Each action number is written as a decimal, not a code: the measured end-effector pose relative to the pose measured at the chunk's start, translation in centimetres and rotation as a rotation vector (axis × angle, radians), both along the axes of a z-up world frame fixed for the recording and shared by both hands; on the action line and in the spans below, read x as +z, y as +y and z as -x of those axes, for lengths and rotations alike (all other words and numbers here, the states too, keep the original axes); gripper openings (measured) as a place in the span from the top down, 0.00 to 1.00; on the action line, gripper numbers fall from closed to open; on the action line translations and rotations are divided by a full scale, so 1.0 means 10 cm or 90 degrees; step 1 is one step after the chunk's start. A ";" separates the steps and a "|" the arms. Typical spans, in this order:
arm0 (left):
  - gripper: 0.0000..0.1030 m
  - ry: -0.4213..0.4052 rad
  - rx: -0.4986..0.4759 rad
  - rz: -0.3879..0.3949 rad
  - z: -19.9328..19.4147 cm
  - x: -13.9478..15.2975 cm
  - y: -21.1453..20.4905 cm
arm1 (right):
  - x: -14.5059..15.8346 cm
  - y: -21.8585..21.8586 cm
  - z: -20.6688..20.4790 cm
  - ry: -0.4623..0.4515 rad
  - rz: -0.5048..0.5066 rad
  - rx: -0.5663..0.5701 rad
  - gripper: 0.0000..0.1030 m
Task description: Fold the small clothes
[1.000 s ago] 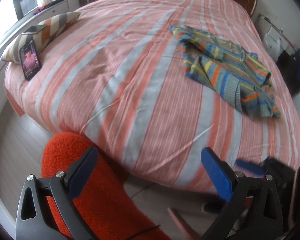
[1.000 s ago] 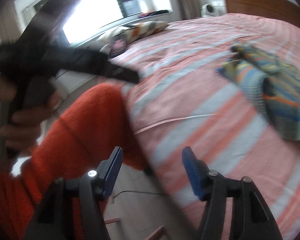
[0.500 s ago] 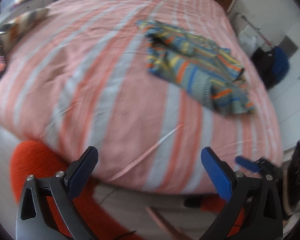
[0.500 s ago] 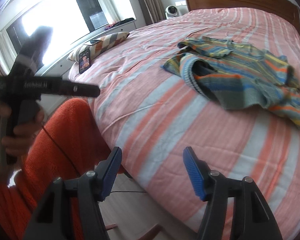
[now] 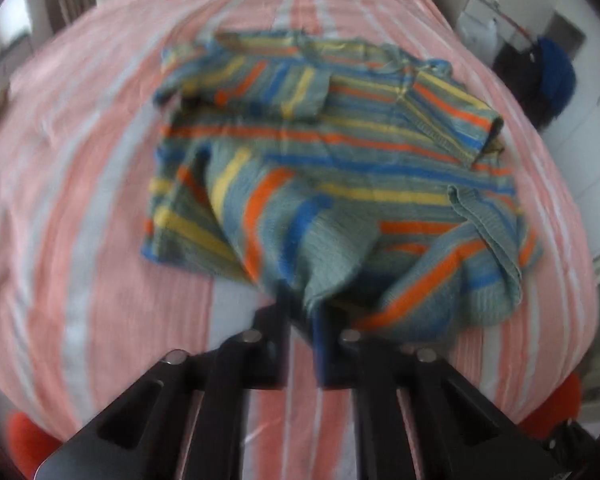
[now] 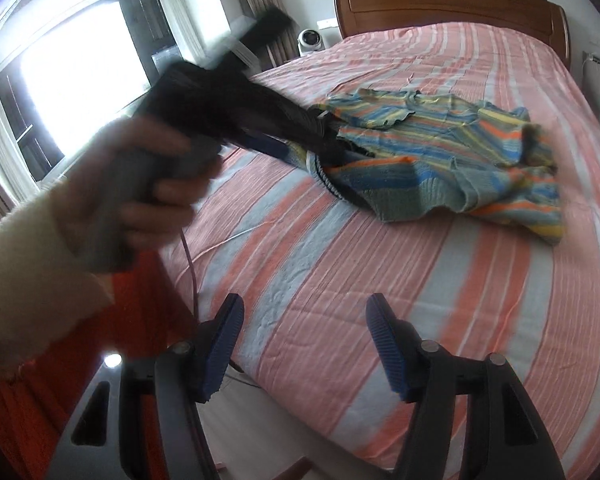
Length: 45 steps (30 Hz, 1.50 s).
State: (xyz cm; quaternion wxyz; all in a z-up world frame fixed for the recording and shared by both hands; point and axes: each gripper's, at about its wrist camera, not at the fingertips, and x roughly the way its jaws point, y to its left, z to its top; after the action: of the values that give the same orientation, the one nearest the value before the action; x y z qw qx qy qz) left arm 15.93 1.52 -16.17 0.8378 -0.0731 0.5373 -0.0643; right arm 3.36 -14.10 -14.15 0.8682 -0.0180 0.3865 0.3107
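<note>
A small striped knit sweater, grey-green with orange, yellow and blue bands, lies crumpled on the pink striped bed. My left gripper is shut on the sweater's near edge. In the right wrist view the sweater lies mid-bed and the left gripper reaches into its left edge. My right gripper is open and empty, over the bed's near edge, well short of the sweater.
A wooden headboard stands at the far end. A window is at the left. A small white fan stands by the headboard. An orange seat is below the bed's near edge. A dark bag sits at the right.
My left gripper has moved forward over the bed to the sweater and shut on its near edge. My right gripper stays open and has shifted slightly toward the bed.
</note>
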 end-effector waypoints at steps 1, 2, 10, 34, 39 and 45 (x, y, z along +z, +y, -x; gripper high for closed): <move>0.93 -0.007 0.009 0.015 0.05 0.01 0.06 | 0.01 -0.01 0.02 -0.006 0.002 -0.002 0.38; 0.94 -0.015 0.015 0.037 0.17 0.04 0.16 | 0.03 -0.03 0.03 -0.011 0.005 -0.005 0.38; 0.88 0.066 -0.003 0.061 1.42 0.05 0.67 | 0.24 -0.59 0.02 -0.025 0.020 -0.089 0.38; 0.29 0.075 0.061 -0.026 1.44 -0.38 1.05 | 0.22 -1.23 -0.15 0.114 0.059 -0.196 0.93; 0.26 0.067 0.033 -0.068 1.39 -0.40 0.88 | -0.35 -1.70 0.50 0.264 0.052 -0.268 0.73; 0.26 0.064 0.056 -0.035 1.26 -0.40 0.91 | -0.07 -2.04 0.36 0.175 -0.086 -0.295 0.46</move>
State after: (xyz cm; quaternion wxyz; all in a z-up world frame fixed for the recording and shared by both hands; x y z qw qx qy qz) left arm 3.28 10.62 -20.22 0.8133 -0.0766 0.5767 -0.0088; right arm -0.29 -34.53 -14.86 0.8547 0.1716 0.4728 0.1283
